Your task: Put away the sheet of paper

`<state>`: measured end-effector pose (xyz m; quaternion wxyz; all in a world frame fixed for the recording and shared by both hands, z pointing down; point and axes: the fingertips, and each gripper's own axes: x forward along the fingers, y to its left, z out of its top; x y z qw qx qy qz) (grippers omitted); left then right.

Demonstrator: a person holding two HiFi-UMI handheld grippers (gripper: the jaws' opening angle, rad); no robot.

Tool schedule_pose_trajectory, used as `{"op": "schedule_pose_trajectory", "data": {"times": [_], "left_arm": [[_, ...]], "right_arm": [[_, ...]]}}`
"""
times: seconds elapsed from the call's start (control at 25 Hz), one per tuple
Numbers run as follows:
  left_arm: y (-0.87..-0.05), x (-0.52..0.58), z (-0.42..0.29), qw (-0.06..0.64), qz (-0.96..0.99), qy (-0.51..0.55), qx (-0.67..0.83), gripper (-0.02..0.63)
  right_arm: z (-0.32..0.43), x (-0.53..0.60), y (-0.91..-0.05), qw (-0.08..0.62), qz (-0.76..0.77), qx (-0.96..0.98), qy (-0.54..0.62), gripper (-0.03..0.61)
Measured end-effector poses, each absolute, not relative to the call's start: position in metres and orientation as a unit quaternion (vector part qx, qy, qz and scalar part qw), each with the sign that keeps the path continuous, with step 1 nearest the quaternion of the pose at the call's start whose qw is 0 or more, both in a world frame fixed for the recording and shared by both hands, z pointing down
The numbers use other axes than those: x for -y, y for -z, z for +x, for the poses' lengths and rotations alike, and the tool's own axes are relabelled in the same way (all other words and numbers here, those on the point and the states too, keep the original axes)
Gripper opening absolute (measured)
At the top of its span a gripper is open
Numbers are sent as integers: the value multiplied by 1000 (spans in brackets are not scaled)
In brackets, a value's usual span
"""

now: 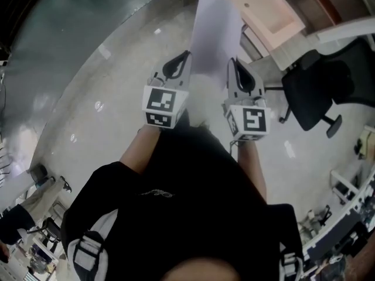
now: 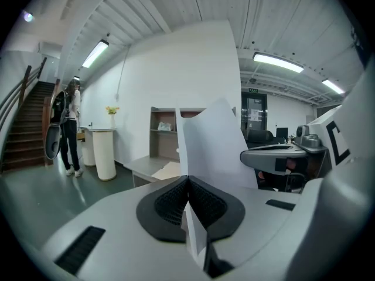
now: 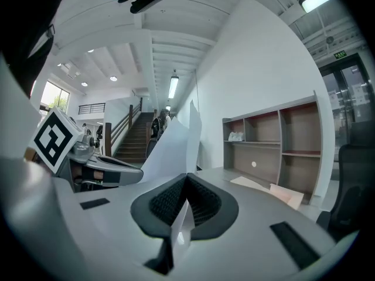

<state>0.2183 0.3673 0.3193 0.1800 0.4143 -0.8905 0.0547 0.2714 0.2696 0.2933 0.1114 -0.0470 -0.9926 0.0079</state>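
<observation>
A white sheet of paper [image 1: 215, 31] is held out in front of me, pinched on both side edges. My left gripper [image 1: 183, 58] is shut on its left edge, my right gripper [image 1: 233, 63] on its right edge. In the left gripper view the paper [image 2: 214, 142] rises from between the closed black pads [image 2: 170, 202], and the right gripper's body [image 2: 281, 155] shows beside it. The right gripper view has the sheet [image 3: 176, 148] curving up from its shut pads [image 3: 202, 201]. The sheet bows upward between the two grips.
A light wooden desk with shelves [image 1: 266, 10] stands ahead to the right, seen also as a shelf unit [image 3: 275, 142]. A black office chair [image 1: 316, 89] sits right of me. A person [image 2: 71, 127] stands by a staircase [image 2: 23, 127]; a white pedestal [image 2: 105, 151] is nearby.
</observation>
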Motion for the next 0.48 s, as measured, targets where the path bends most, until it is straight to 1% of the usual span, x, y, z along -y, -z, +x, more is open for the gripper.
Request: {"op": "schedule_pose_trajectory", "data": {"times": [0.48], "left_arm": [[-324,-418,138,187,437,-39,879,46]], "right_arm": [[193,-323,-294,126,-37,991,19,18]]}}
